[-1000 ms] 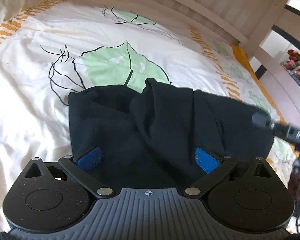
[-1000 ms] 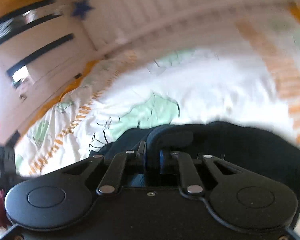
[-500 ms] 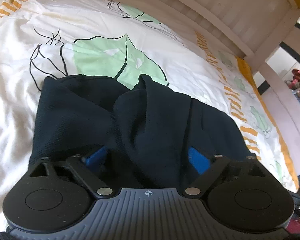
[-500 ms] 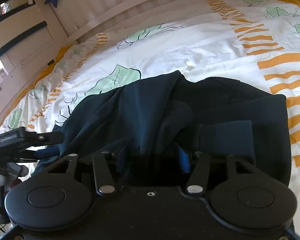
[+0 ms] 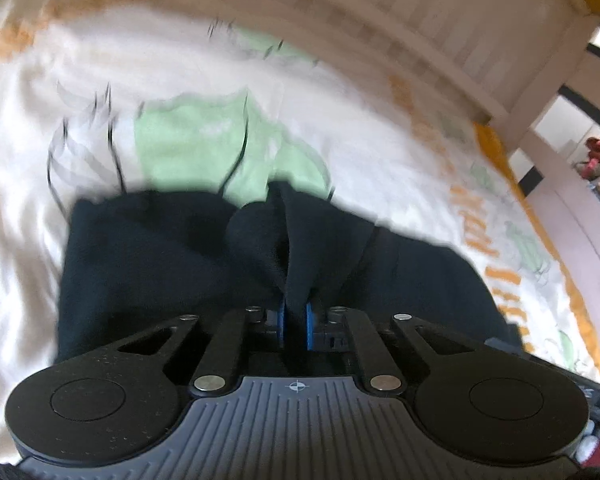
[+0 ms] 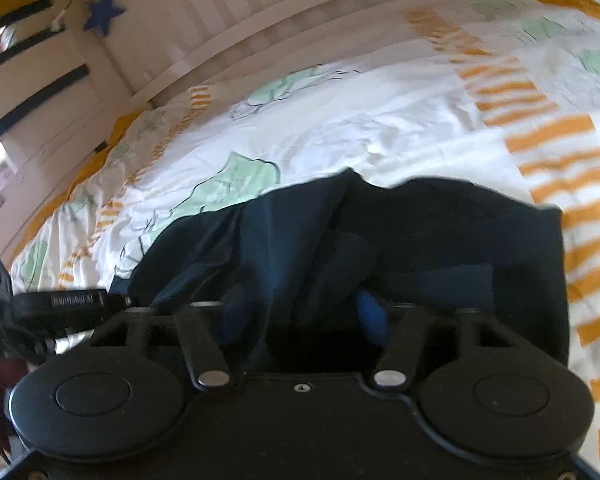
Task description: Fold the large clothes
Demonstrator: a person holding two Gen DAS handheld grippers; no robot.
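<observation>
Left tool clenched on dark garment fold, right tool just closing over cloth

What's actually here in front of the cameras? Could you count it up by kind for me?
Dark navy garment: 1
Patterned bed cover: 1
Hand-held tongs: 2, left tongs and right tongs
Blue star decoration: 1
Total: 5

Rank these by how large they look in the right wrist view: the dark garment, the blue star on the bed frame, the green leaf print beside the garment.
1. dark garment
2. green leaf print
3. blue star

The star is farther away, so its true size is unsure.
</observation>
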